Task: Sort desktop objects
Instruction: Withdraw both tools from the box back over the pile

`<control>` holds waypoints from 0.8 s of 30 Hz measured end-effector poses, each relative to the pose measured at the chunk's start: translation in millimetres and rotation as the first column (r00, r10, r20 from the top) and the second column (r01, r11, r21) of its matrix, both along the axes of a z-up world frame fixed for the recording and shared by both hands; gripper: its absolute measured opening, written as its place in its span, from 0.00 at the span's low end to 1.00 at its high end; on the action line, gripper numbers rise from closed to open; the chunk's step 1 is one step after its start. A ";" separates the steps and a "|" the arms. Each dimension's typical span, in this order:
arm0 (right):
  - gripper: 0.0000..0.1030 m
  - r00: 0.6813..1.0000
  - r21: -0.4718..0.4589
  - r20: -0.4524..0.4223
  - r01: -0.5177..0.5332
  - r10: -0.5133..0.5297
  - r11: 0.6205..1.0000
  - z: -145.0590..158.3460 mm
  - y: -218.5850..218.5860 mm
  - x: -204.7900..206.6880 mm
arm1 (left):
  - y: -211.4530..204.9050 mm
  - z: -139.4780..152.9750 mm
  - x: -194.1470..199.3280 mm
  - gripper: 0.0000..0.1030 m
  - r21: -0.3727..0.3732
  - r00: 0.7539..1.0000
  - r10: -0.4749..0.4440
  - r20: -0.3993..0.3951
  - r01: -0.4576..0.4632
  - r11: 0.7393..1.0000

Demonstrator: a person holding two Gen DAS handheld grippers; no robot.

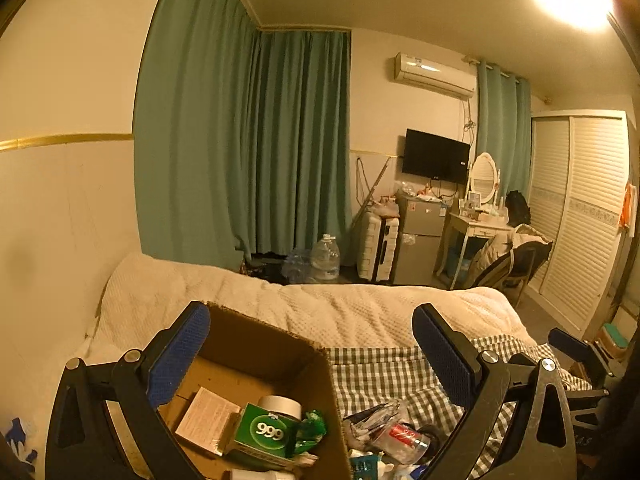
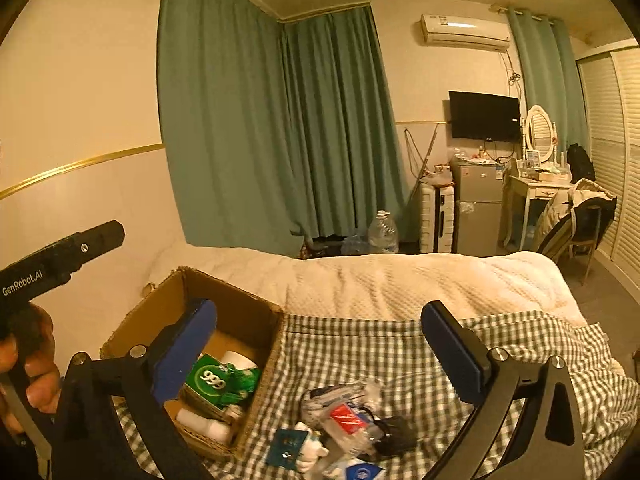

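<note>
An open cardboard box (image 1: 260, 340) (image 2: 240, 312) stands on the bed at the lower left. It holds a green "999" carton (image 1: 266, 432) (image 2: 212, 380), a white roll (image 1: 280, 406) and a white packet (image 1: 206, 420). To the right of the box, a loose pile lies on the checked cloth, with a clear bottle with a red label (image 1: 404, 438) (image 2: 348, 416) and a dark blue card (image 2: 286, 446). My left gripper (image 1: 312, 356) hangs open above the box's right wall, holding nothing. My right gripper (image 2: 320, 352) stands wide open above the pile, also holding nothing. A hand (image 2: 32, 380) holds the left gripper's handle.
A cream blanket (image 1: 360, 312) covers the far part of the bed, with a green checked cloth (image 2: 380, 344) nearer. A wall runs close along the left. Beyond the bed are green curtains (image 1: 240, 152), a water jug (image 1: 326, 258), a small fridge (image 2: 478, 208), a dressing table and a chair.
</note>
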State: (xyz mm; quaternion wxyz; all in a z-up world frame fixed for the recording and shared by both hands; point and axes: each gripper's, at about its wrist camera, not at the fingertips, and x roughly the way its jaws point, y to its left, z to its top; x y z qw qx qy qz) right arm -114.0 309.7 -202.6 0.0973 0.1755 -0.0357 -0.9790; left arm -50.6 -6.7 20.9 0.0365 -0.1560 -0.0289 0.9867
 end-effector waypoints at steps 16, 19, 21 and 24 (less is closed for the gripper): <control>1.00 0.999 -0.004 0.051 0.000 0.000 1.000 -33.3 33.0 3.8 | 50.0 -50.0 4.4 1.00 -0.046 0.997 -0.029 0.076 0.032 0.998; 1.00 0.998 0.005 0.059 -0.013 0.012 1.000 -45.5 36.4 4.7 | 62.5 -69.8 9.3 1.00 -0.064 0.996 -0.037 0.081 0.042 0.997; 1.00 0.998 0.023 0.067 -0.012 0.011 1.000 -53.5 37.9 4.4 | 70.5 -85.9 14.3 1.00 -0.070 0.996 -0.050 0.080 0.055 0.996; 1.00 0.996 0.026 0.090 -0.004 0.002 1.000 -65.7 42.8 1.9 | 76.7 -108.1 16.8 1.00 -0.067 0.994 -0.037 0.107 0.044 0.997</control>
